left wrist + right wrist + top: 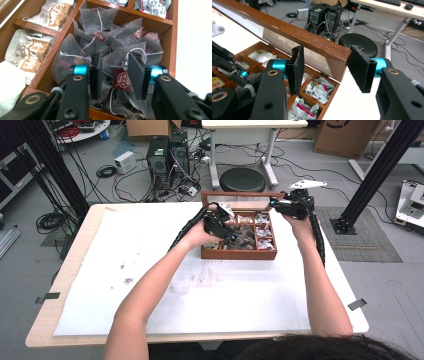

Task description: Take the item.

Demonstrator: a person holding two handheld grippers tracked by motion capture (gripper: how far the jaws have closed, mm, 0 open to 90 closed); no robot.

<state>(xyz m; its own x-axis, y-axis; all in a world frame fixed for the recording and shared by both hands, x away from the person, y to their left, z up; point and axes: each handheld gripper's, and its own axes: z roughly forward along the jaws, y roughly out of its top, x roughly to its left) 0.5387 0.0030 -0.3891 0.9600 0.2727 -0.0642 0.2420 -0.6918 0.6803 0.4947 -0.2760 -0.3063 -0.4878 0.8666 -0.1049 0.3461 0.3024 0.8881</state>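
Reaching into wooden box (239, 254) at worktop's far edge, left gripper (113, 71) apart around mesh tea bag (117, 62); right gripper (325, 67) straddles lid (312, 41) corner, contact unclear. Risk: snagging neighbouring bags' strings, lid dropping.

A pale wooden table (70, 270) with rounded corners fills the middle of the high view, standing on a grey floor. A white sheet (150, 240) covers most of its top, leaving a bare wooden margin along the left and near edges. Dark smudges (125, 280) mark the sheet left of centre and near the middle. Two strips of grey tape lie at the edges, one (47, 296) at the lower left and one (357, 304) at the lower right. A brown wooden box (239, 255) with compartments sits on the sheet at the upper centre of the table, its lid standing open at the far side.
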